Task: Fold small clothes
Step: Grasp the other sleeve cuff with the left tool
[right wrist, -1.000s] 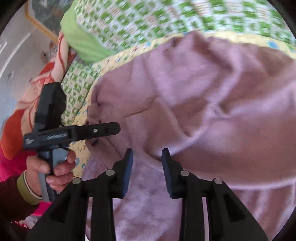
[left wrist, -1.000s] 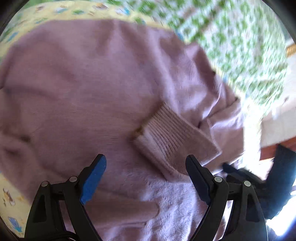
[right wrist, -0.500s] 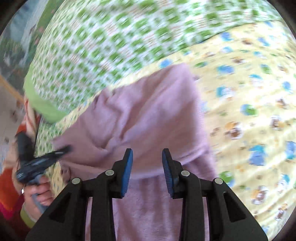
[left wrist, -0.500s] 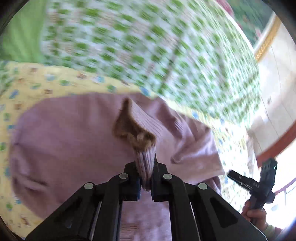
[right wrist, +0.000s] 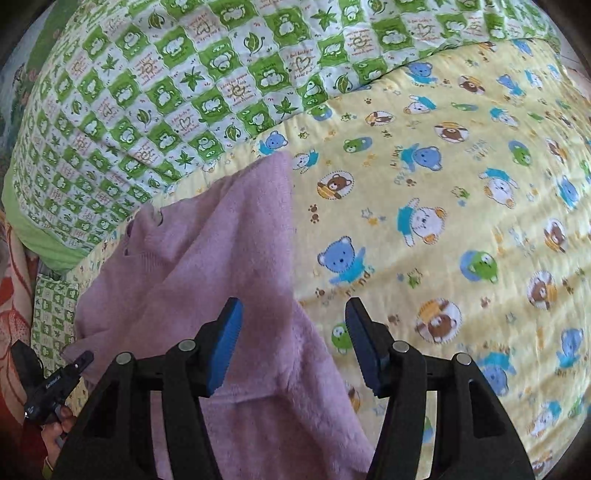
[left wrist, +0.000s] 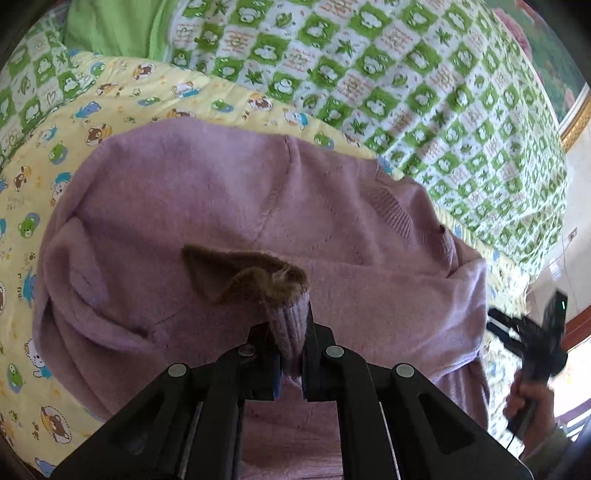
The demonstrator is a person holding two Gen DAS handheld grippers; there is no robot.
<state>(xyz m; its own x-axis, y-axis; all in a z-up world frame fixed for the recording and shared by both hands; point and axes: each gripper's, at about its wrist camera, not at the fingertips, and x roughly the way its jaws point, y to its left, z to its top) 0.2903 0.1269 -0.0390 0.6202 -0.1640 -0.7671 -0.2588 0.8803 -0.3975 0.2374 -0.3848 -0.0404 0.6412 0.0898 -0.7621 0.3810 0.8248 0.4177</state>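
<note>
A small mauve knit sweater (left wrist: 229, 206) lies on a yellow bear-print sheet (left wrist: 33, 173). My left gripper (left wrist: 289, 354) is shut on the sweater's ribbed sleeve cuff (left wrist: 288, 325) and holds it up over the body; the cuff's brown fuzzy lining (left wrist: 243, 273) shows. In the right wrist view the sweater (right wrist: 207, 266) hangs at lower left. My right gripper (right wrist: 291, 343) is open and empty above the sweater's right edge and the sheet (right wrist: 461, 221). The right gripper also shows in the left wrist view (left wrist: 532, 343), held in a hand.
A green and white checked quilt (left wrist: 406, 74) is bunched behind the sweater, also in the right wrist view (right wrist: 166, 85). A green pillow edge (left wrist: 110, 26) lies at the back left. The left gripper (right wrist: 48, 384) shows in the right wrist view's lower left.
My left gripper closed on the sleeve cuff and lifted it over the sweater body. My right gripper opened wider and swung right, so more bare sheet is in view.
</note>
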